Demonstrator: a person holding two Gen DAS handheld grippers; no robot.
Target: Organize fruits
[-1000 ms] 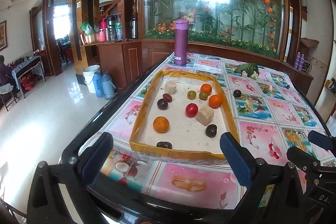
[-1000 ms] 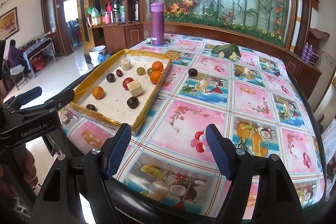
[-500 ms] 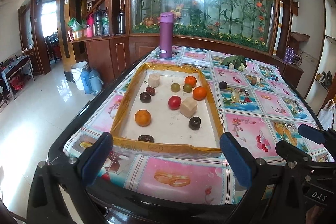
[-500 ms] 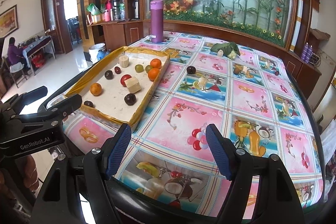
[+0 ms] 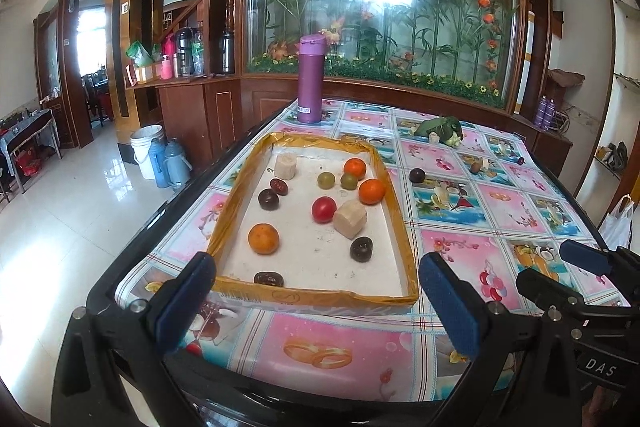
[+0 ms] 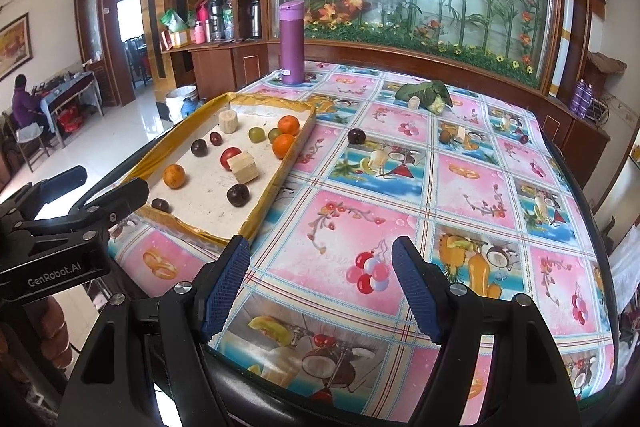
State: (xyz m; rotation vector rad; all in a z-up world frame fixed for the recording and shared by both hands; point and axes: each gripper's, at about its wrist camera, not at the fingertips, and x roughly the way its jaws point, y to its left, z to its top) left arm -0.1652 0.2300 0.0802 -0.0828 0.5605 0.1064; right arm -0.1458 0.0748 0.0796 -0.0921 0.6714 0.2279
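Tray: shallow, gold-taped rim, lay on the left part of the table.
Tray contents: three oranges, one red tomato, two green fruits, several dark plums, two pale cut chunks.
Outside tray: one dark plum alone on the cloth, just right of the tray; green leafy bundle farther back.
Purple flask: upright beyond the tray.
Left gripper: spread, nothing between the jaws, near the tray's front edge.
Right gripper: spread, empty, over bare cloth.
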